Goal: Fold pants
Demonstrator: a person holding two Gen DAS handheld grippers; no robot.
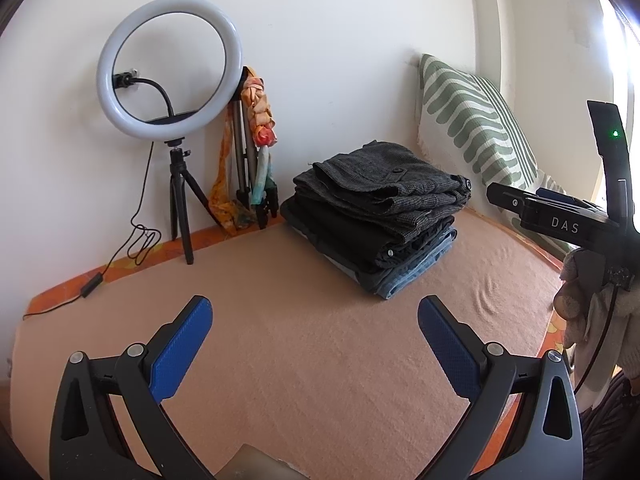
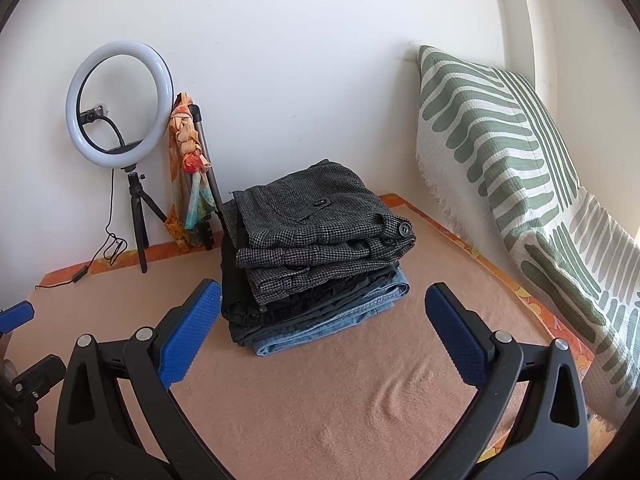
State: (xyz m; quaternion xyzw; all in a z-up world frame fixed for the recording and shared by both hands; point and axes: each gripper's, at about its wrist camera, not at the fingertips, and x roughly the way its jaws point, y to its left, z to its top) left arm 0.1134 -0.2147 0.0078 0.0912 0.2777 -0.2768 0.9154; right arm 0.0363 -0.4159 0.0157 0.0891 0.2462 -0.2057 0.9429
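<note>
A stack of folded pants (image 2: 316, 256) sits toward the back of the peach blanket (image 2: 340, 392), near the white wall (image 2: 280, 40). On top lie grey houndstooth pants (image 2: 320, 224), folded with buttons showing at the right edge; under them are black pants (image 2: 288, 304), and at the bottom blue jeans (image 2: 332, 328), their edge sticking out toward the front. The left claw (image 1: 314, 320) hangs over bare blanket in front of the stack, its blue pads (image 1: 180, 352) spread wide and holding nothing. The right claw (image 2: 322, 308) is closer in, also spread wide and empty, with its left pad (image 2: 188, 332) just beside the near left corner of the stack and the right pad over the blanket; whether that pad touches the cloth I cannot tell. In the left wrist view the right claw's black body (image 1: 560, 212) shows at the right edge, level with the stack. A few shallow wrinkles (image 2: 392, 396) mark the blanket in front of the jeans. A green-and-white striped pillow (image 2: 500, 152) leans in the right corner, just beside the stack. At the back left a ring light (image 1: 168, 66) stands on a small black tripod (image 1: 180, 208), its cable (image 1: 120, 248) trailing over the orange bed edge, and a patterned scarf (image 1: 256, 128) hangs on a second stand next to it.
</note>
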